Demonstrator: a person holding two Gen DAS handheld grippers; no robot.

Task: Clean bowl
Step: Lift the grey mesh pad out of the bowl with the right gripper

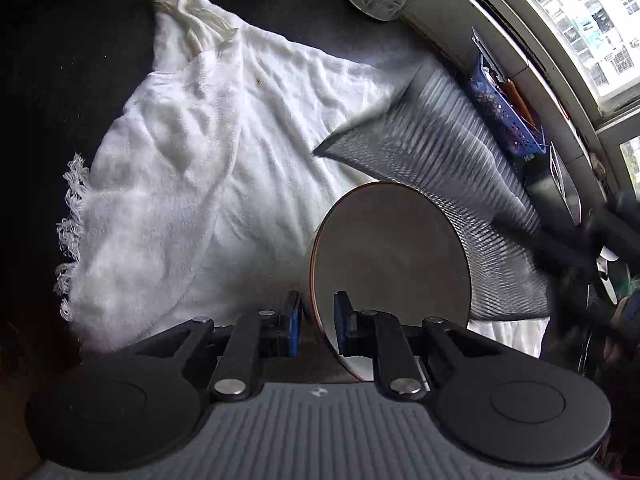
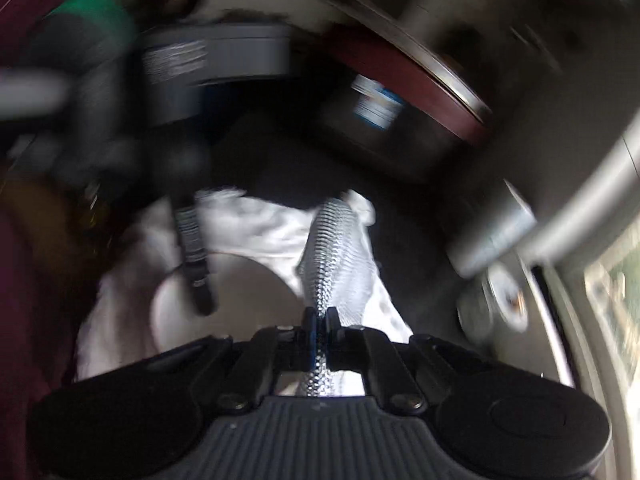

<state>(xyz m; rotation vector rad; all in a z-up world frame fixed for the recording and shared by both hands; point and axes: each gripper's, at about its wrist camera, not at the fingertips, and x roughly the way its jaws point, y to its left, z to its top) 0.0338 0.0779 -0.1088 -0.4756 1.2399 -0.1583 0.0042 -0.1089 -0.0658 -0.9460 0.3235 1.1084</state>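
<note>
The bowl (image 1: 390, 256) stands tilted on its edge over the white towel (image 1: 224, 152), its rim pinched between the fingers of the left gripper (image 1: 317, 320). Beside the bowl, the grey scrubbing cloth (image 1: 440, 168) hangs blurred, clamped between the pressed-together fingers of the right gripper (image 2: 320, 320). The towel covers the dark desk (image 1: 60, 80).
</note>
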